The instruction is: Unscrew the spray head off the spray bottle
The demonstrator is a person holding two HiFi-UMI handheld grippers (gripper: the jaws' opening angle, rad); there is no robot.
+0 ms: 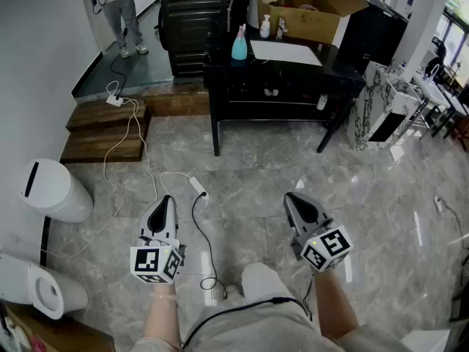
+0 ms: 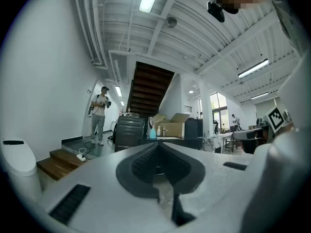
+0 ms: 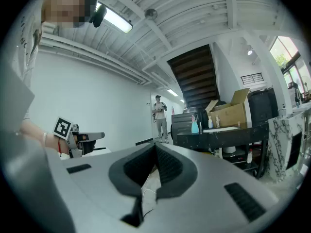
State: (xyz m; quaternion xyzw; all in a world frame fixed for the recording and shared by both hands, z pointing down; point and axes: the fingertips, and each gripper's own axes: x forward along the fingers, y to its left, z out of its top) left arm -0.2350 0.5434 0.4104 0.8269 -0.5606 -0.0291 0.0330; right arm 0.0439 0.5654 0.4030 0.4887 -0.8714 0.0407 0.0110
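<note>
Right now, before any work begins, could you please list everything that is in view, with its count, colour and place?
spray bottle: one, light blue, on the table, left end
small bottles: two, pale, on the table next to the box
cardboard box: one, brown, flaps open, back of the table
sheet: one, white, flat on the table
table: one, black, across the floor
cabinet: one, dark, left of the table
wooden steps: two, brown, by the left wall
bin: one, white, on the floor at left
cable: white, across the floor
person: one, standing at the back left
left gripper: grey, shut, empty
right gripper: grey, shut, empty
</note>
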